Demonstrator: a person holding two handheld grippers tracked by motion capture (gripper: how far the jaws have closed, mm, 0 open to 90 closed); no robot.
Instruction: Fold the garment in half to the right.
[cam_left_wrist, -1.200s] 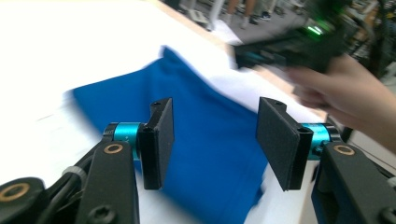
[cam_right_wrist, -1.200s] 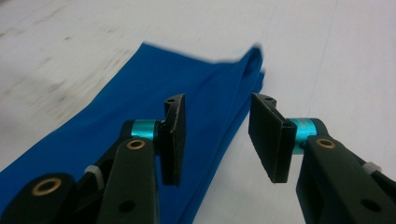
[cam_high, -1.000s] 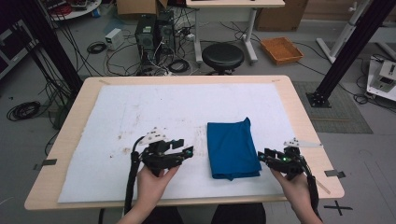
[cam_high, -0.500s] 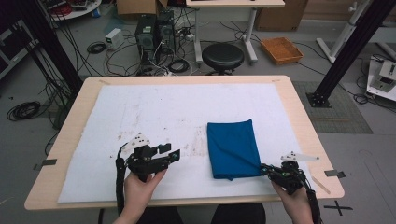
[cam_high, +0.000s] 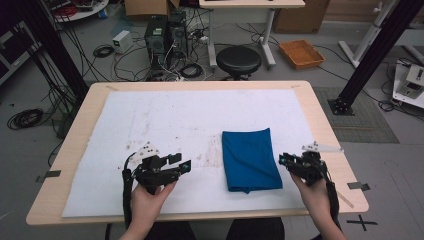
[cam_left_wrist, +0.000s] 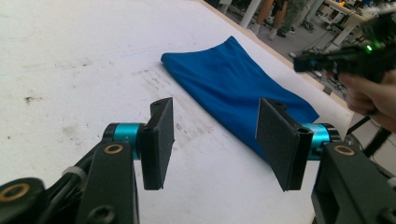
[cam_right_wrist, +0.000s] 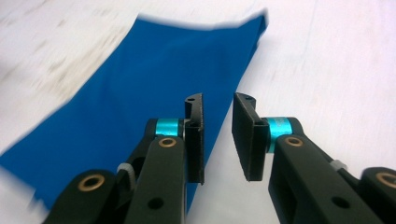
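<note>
A blue cloth (cam_high: 250, 160) lies folded flat on the white mat (cam_high: 175, 115), right of centre. My left gripper (cam_high: 184, 165) hovers left of it, pointing at it. Its jaws stand wide open with nothing between them (cam_left_wrist: 215, 135), and the cloth (cam_left_wrist: 233, 88) lies ahead of them. My right gripper (cam_high: 283, 160) is just off the cloth's right edge. Its jaws (cam_right_wrist: 217, 135) have just been opening; a narrow gap shows between the pads, with nothing in it. The cloth (cam_right_wrist: 130, 79) spreads below and to the left of them. The right gripper (cam_left_wrist: 327, 58) also appears far off in the left gripper view.
The mat covers most of the wooden table (cam_high: 320, 115) and has dark smudges (cam_high: 145, 145) near the left gripper. Beyond the table stand a black stool (cam_high: 239, 59), computer towers (cam_high: 165, 35), floor cables and an orange tray (cam_high: 301, 52).
The cloth's raised far corner has settled flat. My right gripper dipped toward the table's near edge, then came back beside the cloth. The left gripper shifted slightly left.
</note>
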